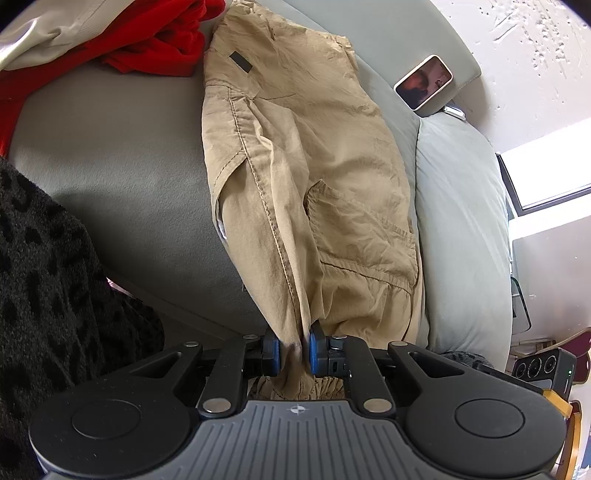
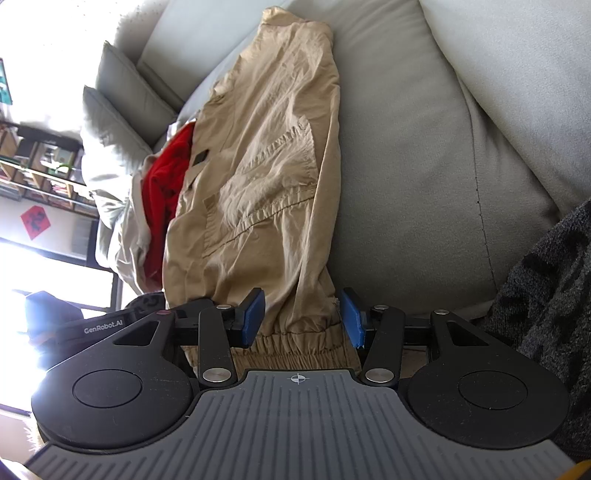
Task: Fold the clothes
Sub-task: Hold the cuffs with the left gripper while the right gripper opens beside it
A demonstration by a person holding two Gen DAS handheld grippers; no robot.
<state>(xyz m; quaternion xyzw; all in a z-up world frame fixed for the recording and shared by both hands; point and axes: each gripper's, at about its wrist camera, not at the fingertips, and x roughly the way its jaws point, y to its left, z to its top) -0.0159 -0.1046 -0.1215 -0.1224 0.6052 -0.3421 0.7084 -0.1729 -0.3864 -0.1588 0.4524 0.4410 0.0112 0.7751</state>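
The khaki trousers (image 1: 314,177) lie lengthwise on the grey sofa (image 1: 122,173), stretching straight ahead of both sets of tongs, with the elastic cuffs at the near end. In the left wrist view the left gripper (image 1: 294,349) has its blue pads (image 1: 317,347) squeezed nearly together on a bunched fold of the trouser leg just above the cuff — the cloth is pinched tight between them and rises ahead of the tips in a ridge along the stitched side seam. A small dark label (image 1: 241,61) sits on the cloth far ahead, near the waist end.

In the right wrist view the right gripper (image 2: 302,317) stands wide apart, its blue pads (image 2: 255,314) one on either side of the other leg; they flank the fabric just above the gathered cuff (image 2: 295,347), and I cannot tell whether either pad touches it. It has hold of nothing.

Ahead and to the left of the left gripper lie a red garment (image 1: 162,40) and a pale one (image 1: 62,33), heaped beside the waist end. Ahead to its right a phone (image 1: 423,82) leans on the sofa back — above a grey cushion (image 1: 461,221). A dark spotted fleece (image 1: 48,266) fills the near left.
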